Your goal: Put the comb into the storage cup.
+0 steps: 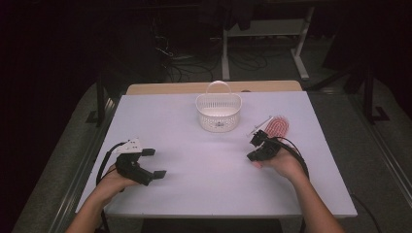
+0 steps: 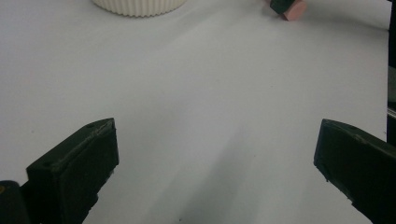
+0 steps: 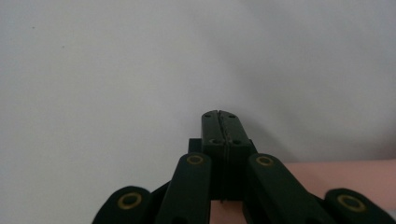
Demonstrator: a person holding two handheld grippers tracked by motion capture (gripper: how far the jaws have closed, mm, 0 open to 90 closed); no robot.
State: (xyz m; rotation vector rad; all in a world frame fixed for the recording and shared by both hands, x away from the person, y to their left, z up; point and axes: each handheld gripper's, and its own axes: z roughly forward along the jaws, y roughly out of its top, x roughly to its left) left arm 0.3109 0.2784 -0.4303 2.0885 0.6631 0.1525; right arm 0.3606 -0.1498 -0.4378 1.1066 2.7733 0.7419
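Black jaws of the right gripper [image 3: 219,116] are pressed flat together with nothing between them. Seen from above, that gripper [image 1: 256,138] sits at the table's right, and the pink ribbed brush with its pale handle [image 1: 273,126] lies just beyond its tips, long axis slanting away to the right. On the other side, the left gripper [image 1: 154,162] rests wide open and empty, well apart from the brush; the white slatted plastic basket [image 1: 218,112] stands beyond, mid-table.
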